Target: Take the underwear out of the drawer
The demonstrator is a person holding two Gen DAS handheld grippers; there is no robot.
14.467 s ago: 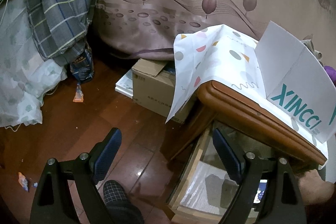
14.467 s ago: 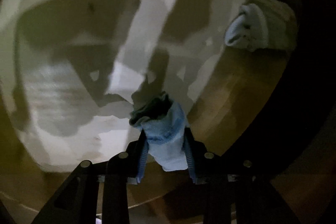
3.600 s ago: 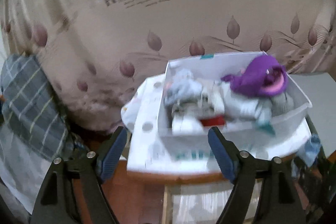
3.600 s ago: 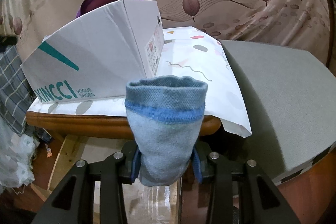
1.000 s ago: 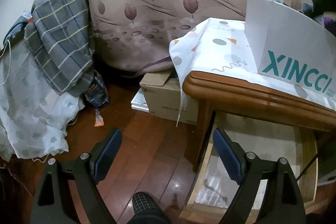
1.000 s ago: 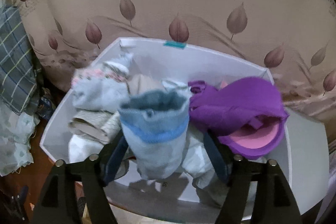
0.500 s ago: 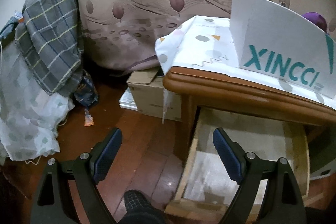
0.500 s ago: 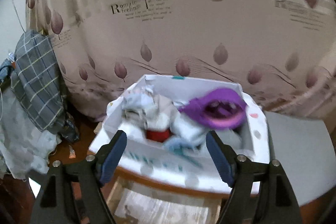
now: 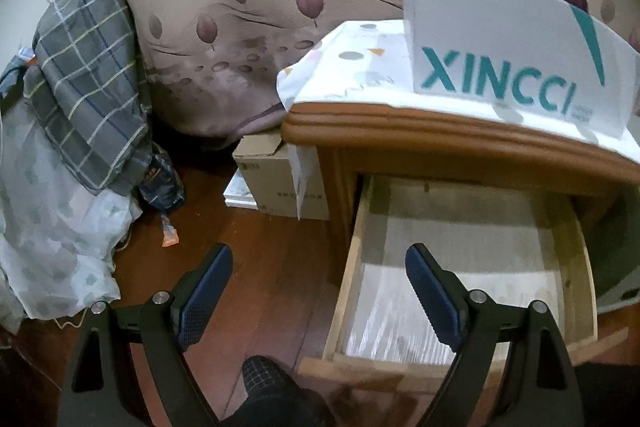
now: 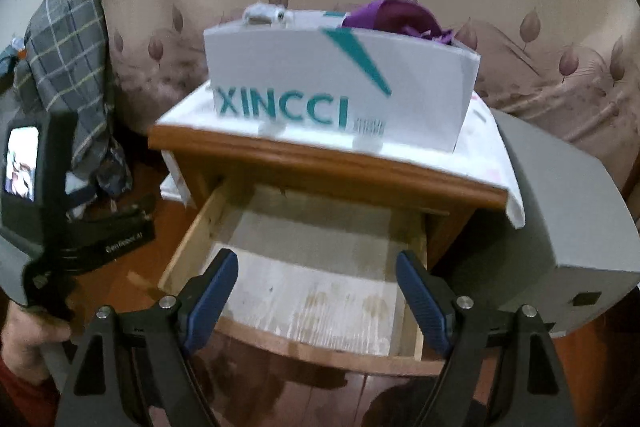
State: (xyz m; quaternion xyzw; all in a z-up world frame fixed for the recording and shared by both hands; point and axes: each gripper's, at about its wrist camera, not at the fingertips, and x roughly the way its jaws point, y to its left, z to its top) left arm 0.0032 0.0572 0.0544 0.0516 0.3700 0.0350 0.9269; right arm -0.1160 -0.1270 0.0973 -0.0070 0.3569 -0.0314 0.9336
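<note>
You're holding both hand-held grippers over the drawer [image 10: 304, 267]: left [image 9: 319, 277] w/ jaws gaping, empty; right [image 10: 316, 277] also spread, nothing betw. pads. Underwear [image 10: 266, 13] is sitting in box [image 10: 340, 87] on table [image 10: 320, 163]; drawer showing bare liner.

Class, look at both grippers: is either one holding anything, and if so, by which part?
Nothing is held. The left gripper and the right gripper both have open, empty jaws above the open drawer.

White box [image 10: 340, 87] on wooden nightstand [image 10: 320, 163]
</note>
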